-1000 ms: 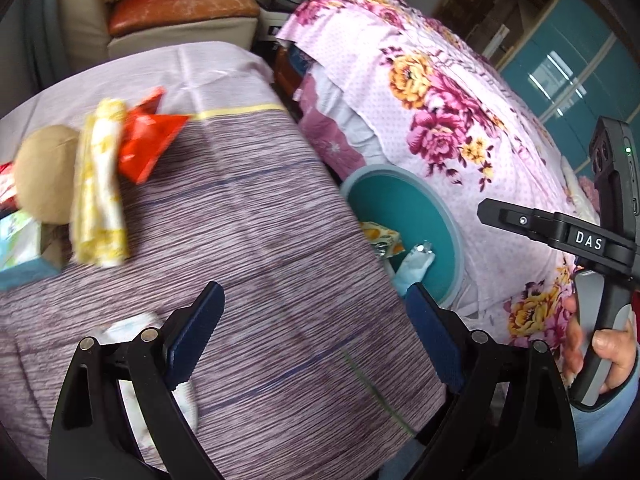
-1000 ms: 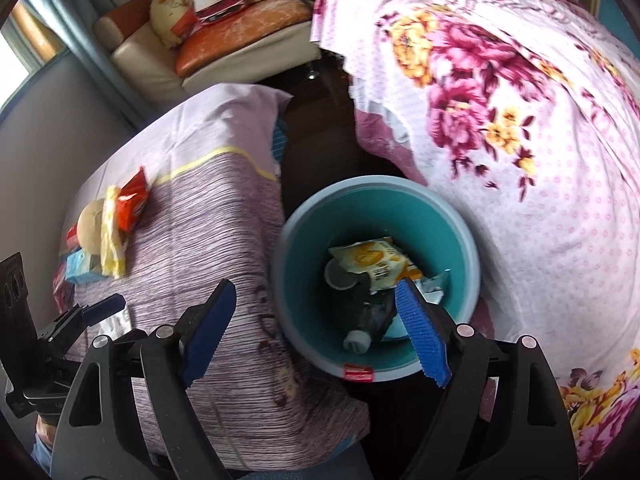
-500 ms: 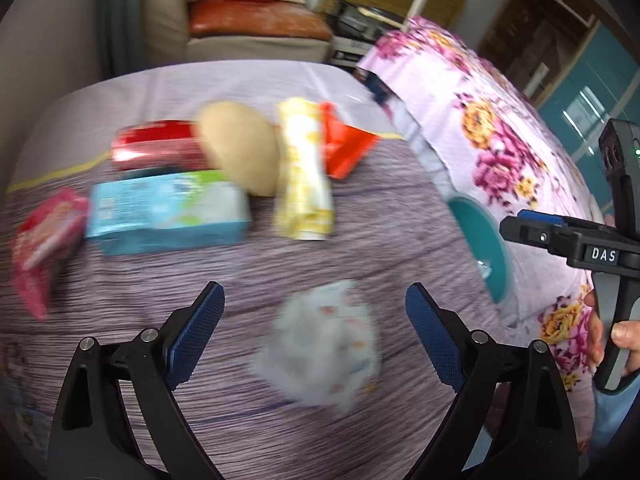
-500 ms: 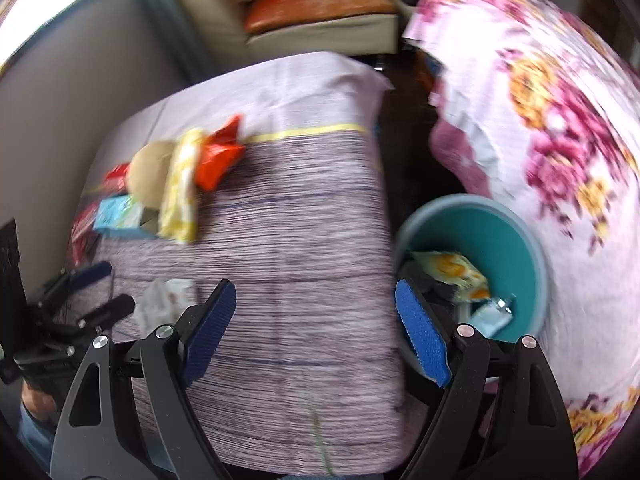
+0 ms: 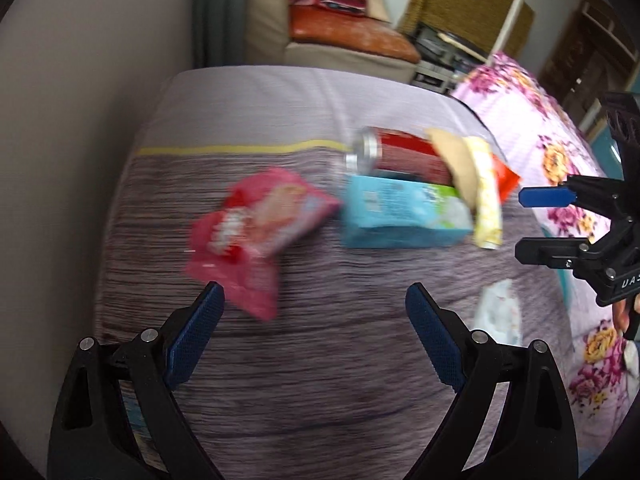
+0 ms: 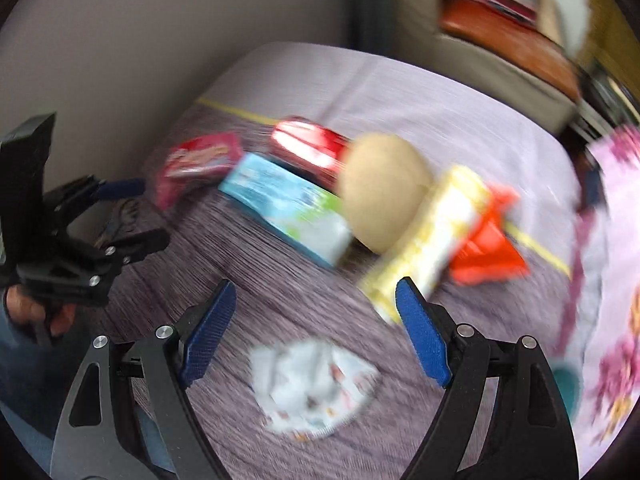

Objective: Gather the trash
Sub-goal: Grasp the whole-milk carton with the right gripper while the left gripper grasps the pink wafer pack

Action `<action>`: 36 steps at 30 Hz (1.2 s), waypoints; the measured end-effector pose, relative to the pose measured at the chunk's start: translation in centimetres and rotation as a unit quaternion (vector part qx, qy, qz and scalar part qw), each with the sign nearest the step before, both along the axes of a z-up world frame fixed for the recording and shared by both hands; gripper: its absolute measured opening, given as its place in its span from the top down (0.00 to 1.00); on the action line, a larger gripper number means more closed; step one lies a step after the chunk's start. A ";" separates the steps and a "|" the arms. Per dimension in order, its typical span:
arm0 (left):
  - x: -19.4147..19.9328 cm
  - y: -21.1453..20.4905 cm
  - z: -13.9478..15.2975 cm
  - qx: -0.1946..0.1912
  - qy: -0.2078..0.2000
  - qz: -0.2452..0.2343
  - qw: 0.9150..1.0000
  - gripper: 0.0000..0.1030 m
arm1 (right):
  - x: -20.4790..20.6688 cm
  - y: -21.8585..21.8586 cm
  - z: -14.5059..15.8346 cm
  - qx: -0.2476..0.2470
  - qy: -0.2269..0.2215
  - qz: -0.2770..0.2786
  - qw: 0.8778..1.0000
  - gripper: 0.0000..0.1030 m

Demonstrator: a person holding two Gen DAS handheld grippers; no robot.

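Observation:
Trash lies on the striped purple tablecloth (image 5: 320, 360). A pink snack packet (image 5: 256, 220) lies just ahead of my open, empty left gripper (image 5: 316, 320). A light blue carton (image 5: 400, 212), a red can (image 5: 400, 156), a round beige piece (image 6: 380, 192), a yellow wrapper (image 6: 432, 236) and an orange-red wrapper (image 6: 488, 248) lie behind. A crumpled white wrapper (image 6: 312, 388) lies between the fingers of my open, empty right gripper (image 6: 316, 320). The right gripper also shows in the left wrist view (image 5: 536, 220).
A grey wall (image 5: 80, 120) runs along the table's left side. A sofa with an orange cushion (image 5: 344, 32) stands behind the table. A floral pink bedspread (image 5: 560, 152) lies to the right. A sliver of the teal bin (image 6: 568, 384) shows at right.
Both grippers have swung left, away from the teal bin and over the table. The pink packet now fronts the left gripper; the white wrapper now sits under the right gripper.

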State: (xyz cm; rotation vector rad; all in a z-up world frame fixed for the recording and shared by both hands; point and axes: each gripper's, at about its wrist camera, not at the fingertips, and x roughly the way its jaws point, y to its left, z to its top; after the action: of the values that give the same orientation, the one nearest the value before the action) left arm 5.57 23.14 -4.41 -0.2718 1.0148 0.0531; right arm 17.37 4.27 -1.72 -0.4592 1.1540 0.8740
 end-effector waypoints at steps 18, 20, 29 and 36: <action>1.7 5.6 -1.7 -0.010 0.009 -0.021 1.000 0.10 | 2.1 10.4 -4.2 -0.083 0.021 0.161 0.983 0.24; 1.7 5.7 -2.0 -0.012 0.013 -0.026 1.000 0.10 | 2.4 10.8 -4.8 -0.091 0.026 0.163 0.982 0.26; 2.6 5.8 -3.0 -0.018 0.017 -0.037 0.999 0.10 | 0.7 10.4 -5.4 -0.109 0.036 0.164 0.980 0.48; 4.3 4.5 -3.7 -0.001 0.012 -0.060 0.998 0.19 | -0.6 9.7 -5.5 -0.107 0.050 0.145 0.982 0.46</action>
State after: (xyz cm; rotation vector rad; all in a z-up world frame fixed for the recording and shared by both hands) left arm 9.85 27.63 -8.12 -0.2122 1.0540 -0.0531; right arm 16.81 13.95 -7.20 -0.7814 1.3006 1.0374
